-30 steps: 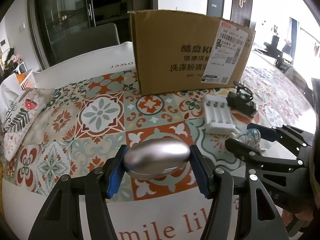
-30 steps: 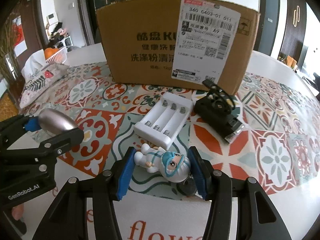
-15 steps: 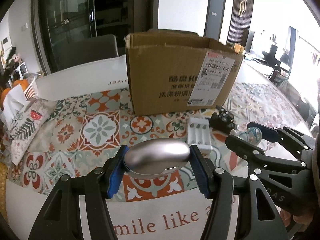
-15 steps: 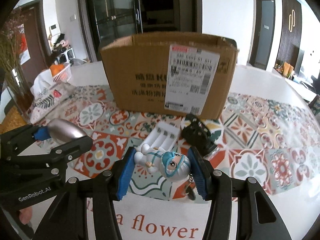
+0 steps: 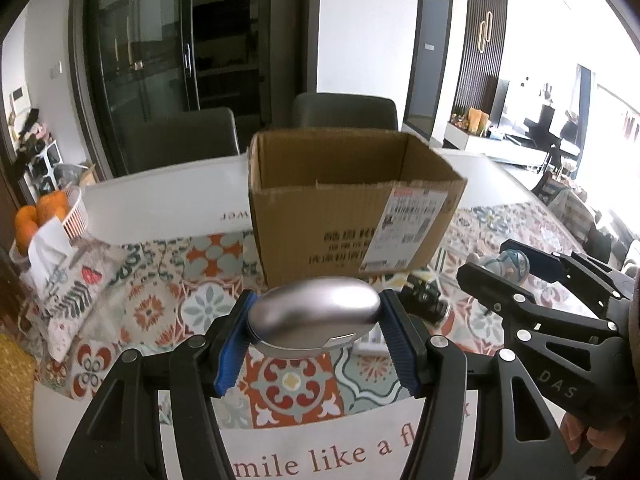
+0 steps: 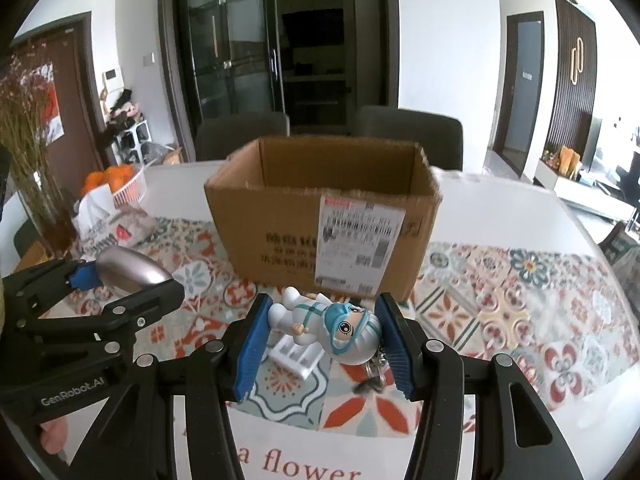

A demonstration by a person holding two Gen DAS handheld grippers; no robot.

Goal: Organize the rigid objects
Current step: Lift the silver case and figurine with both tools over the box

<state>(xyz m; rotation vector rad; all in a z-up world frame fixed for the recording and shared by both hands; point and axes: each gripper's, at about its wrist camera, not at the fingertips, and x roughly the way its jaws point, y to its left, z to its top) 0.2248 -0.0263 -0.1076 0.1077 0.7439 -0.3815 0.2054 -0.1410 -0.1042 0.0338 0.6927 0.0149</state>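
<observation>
My left gripper (image 5: 316, 340) is shut on a silver oval case (image 5: 314, 320), held high above the patterned tablecloth, in front of the open cardboard box (image 5: 352, 216). My right gripper (image 6: 326, 340) is shut on a white and teal figurine keychain (image 6: 328, 326), also lifted, facing the same box (image 6: 324, 232). Each gripper shows in the other's view: the right one with the figurine (image 5: 508, 264), the left one with the case (image 6: 128, 272). A white battery charger (image 6: 296, 354) and a black gadget (image 5: 426, 298) lie on the cloth below.
A basket of oranges (image 5: 44, 216) and a printed pouch (image 5: 68, 292) sit at the table's left. Two grey chairs (image 6: 408, 136) stand behind the box. Dried flowers (image 6: 24, 152) rise at the far left.
Both grippers have risen with their objects. The box's open top now shows from above, and the charger and black gadget have dropped low in view.
</observation>
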